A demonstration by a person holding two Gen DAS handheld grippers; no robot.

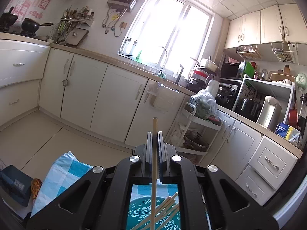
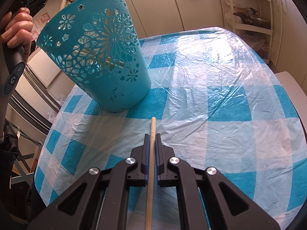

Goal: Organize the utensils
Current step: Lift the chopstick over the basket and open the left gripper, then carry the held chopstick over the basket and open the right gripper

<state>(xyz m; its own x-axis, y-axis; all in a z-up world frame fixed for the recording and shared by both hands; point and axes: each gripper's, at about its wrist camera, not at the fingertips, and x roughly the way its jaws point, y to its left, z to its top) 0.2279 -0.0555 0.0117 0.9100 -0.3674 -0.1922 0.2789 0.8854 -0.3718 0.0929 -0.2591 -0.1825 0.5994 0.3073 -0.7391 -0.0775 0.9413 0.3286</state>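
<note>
The left gripper (image 1: 154, 134) is closed on a single wooden chopstick (image 1: 154, 164), which runs lengthwise between the two jaws and sticks out past their tips toward the kitchen cabinets. Below this gripper, seen through the gap in its frame, lies the open top of the teal perforated basket (image 1: 138, 210), with several more chopsticks (image 1: 168, 206) lying crossed inside it. The right gripper (image 2: 152, 137) is likewise clamped on its own chopstick (image 2: 151, 153), the stick passing straight along the jaws and jutting a little beyond them over the table. That table is covered with a crinkled blue-and-white checked plastic cloth (image 2: 211, 99). In the right wrist view the basket (image 2: 99, 57) stands on the cloth near the table's far left edge, its flower-patterned cut-out wall facing the camera, just beyond the tip of the right-hand chopstick but apart from it. At the left edge of that view a person's hand (image 2: 16, 28) grips a dark handle (image 2: 13, 76) beside the basket's rim. The rest of the cloth lies bare, with a white rolling shelf rack (image 2: 249, 9) standing beyond the table's far right corner.
</note>
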